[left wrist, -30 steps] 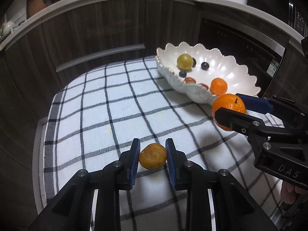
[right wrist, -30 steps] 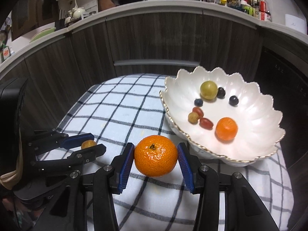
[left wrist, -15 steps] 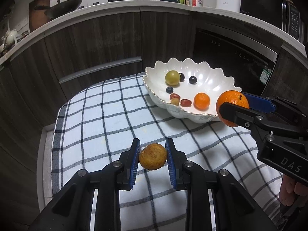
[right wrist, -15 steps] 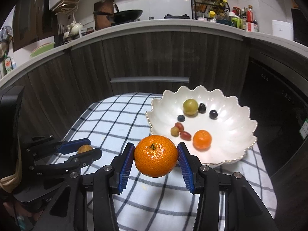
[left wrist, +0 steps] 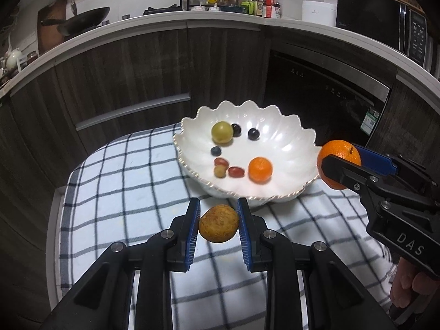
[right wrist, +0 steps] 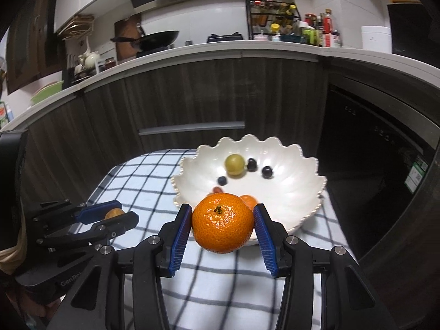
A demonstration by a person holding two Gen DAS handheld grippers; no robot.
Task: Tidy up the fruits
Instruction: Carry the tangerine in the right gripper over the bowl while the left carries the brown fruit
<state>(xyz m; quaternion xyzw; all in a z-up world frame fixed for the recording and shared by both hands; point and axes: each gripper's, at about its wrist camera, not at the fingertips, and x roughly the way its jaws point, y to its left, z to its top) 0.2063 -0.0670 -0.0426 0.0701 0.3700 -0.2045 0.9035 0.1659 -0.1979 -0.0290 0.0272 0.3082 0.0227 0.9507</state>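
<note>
Left gripper (left wrist: 218, 227): blue pads clamped on a small brown-yellow fruit (left wrist: 218, 227), one pad on each side, fruit held clear of the cloth. Same grip shows at the left edge of the right wrist view, fruit (right wrist: 114, 213) peeking between the fingers.

Right gripper (right wrist: 222, 227): pads clamped on a large mandarin (right wrist: 222, 223), stem side up and facing the camera. From the left wrist view that mandarin (left wrist: 338, 163) sits in the air at the right rim of the bowl, roughly level with the rim. A bit of my hand (left wrist: 407, 286) shows under the right gripper body.

White scalloped bowl (left wrist: 288, 137) stands on the far right part of the checked cloth (left wrist: 123, 170), ahead of both grippers. Inside: a green-yellow round fruit (left wrist: 222, 132) at the far left, two dark berries (left wrist: 253, 134) to its right, a blue berry (left wrist: 216, 151) nearer, a few red and pale grapes (left wrist: 228, 168) near centre, and a small mandarin (left wrist: 260, 169) to the right of them. In the right wrist view the held mandarin hides most of the near half of the bowl.

Behind the cloth: dark wood cabinets (left wrist: 137, 66) under a white counter, with a wok (left wrist: 82, 23) far left and bottles (left wrist: 258, 1) far centre.
</note>
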